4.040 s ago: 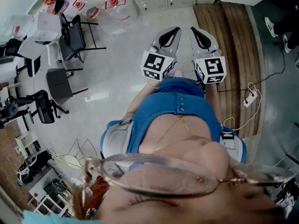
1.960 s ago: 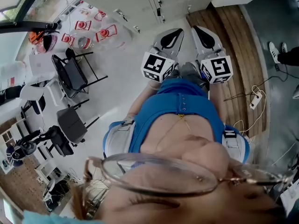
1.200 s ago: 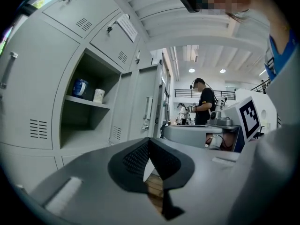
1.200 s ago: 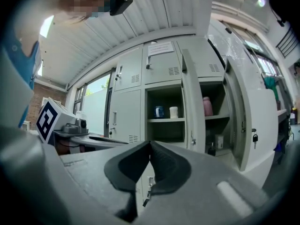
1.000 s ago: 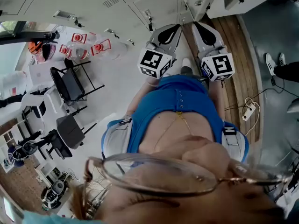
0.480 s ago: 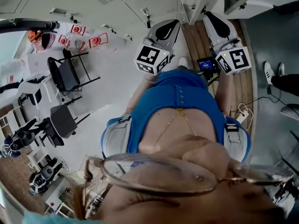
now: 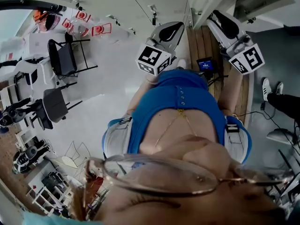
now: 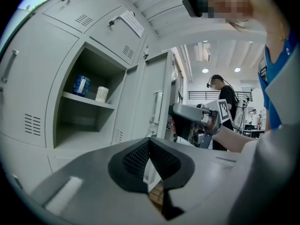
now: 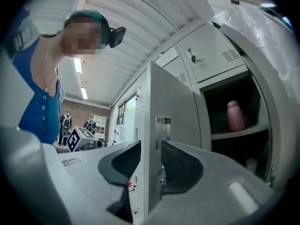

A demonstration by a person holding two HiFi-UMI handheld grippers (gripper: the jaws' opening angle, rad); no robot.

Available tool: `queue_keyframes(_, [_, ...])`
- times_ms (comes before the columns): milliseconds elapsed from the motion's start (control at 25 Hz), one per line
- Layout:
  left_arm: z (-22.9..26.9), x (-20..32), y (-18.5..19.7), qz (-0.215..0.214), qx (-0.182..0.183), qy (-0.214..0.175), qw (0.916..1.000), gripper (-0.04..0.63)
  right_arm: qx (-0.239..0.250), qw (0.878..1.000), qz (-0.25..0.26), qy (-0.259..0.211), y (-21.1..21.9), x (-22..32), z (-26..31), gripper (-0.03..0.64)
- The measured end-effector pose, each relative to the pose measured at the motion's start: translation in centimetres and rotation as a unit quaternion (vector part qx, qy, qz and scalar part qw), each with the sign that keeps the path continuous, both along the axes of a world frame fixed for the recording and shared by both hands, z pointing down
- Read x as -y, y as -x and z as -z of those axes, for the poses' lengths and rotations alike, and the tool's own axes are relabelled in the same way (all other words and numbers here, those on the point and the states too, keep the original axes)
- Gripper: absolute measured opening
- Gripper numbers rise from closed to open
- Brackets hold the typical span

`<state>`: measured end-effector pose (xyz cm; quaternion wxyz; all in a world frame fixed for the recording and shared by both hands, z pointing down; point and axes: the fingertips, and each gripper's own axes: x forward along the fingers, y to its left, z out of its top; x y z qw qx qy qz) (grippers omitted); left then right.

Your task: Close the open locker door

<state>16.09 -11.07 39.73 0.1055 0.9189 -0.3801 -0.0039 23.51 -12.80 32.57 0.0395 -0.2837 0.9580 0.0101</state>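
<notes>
The open grey locker door [image 9: 173, 102] stands edge-on in the right gripper view, its metal handle [image 9: 162, 128] just beyond the jaws. My right gripper [image 9: 146, 165] has its jaws opening, with the door's edge in the gap between them; whether the pads touch it I cannot tell. In the head view the right gripper [image 7: 219, 18] reaches up to the door [image 7: 208, 1]. My left gripper [image 7: 174, 28] hangs beside it, lower and to the left. Its jaws [image 8: 150, 144] are shut with nothing between them, and it faces the open compartment [image 8: 84, 121].
A blue can [image 8: 82, 85] and a white cup [image 8: 101, 93] sit on that compartment's shelf. A pink bottle [image 9: 234, 116] stands in another open locker. Black chairs [image 7: 63, 60] and water jugs [image 7: 98, 30] are at the left; a wooden platform [image 7: 199, 43] lies below the lockers. A person [image 8: 225, 93] stands behind.
The view has closed in on the lockers. My right gripper has moved up and to the right, to the door's edge. The left gripper has kept its place.
</notes>
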Motion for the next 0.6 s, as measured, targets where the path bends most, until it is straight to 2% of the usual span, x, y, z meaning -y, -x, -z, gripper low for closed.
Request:
queue_keyframes(280, [-0.5,0.6,0.2,0.027,-0.002,0.005,0.9996,-0.006,-0.012,0.998,0.054,-0.001,1.0,1.3,-0.4,0.138])
queue_keyframes(600, [-0.4,0.4,0.3,0.044,0.001,0.014,0.999,-0.006,0.008,0.995,0.102,-0.004,2.2,1.2,0.4,0.137])
